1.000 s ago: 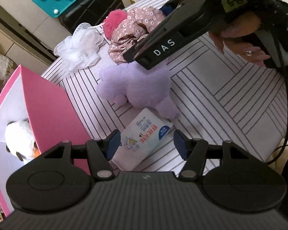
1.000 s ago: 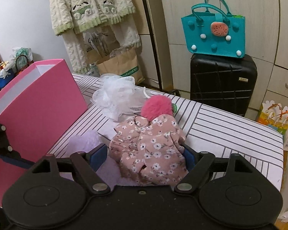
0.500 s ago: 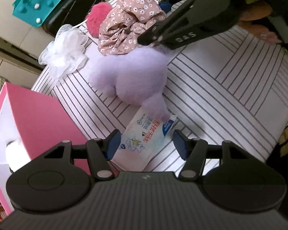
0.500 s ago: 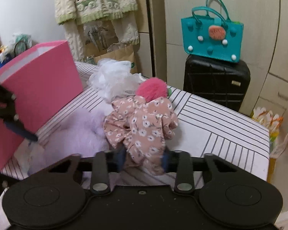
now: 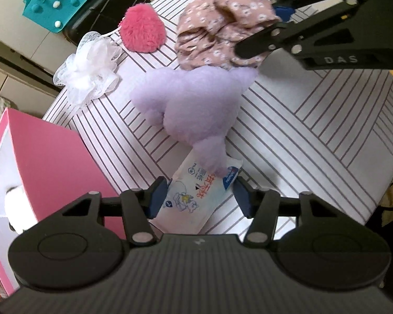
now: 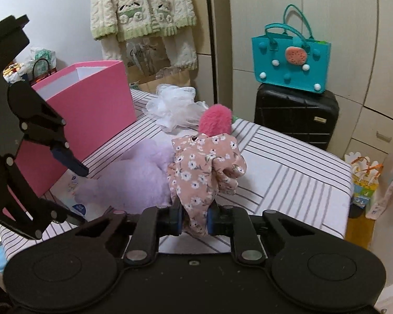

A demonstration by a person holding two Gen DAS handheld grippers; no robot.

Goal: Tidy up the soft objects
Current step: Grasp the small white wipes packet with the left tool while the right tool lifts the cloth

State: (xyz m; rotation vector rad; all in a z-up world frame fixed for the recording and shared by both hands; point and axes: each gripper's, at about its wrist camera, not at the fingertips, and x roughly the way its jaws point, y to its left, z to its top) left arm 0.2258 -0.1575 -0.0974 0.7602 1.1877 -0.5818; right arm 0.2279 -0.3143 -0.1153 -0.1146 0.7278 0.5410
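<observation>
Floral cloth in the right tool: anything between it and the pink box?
Yes. The left tool sits in front of the pink box, and the purple plush lies below that path. The right tool grips the floral cloth.

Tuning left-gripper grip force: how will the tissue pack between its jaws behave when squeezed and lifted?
The tissue pack looks soft-wrapped, so it will probably dent rather than resist. Its glossy film may be slippery. The purple plush lies over its far end, so lifting will likely drag or tip that. The left gripper's jaws have just been closing around it.
</observation>
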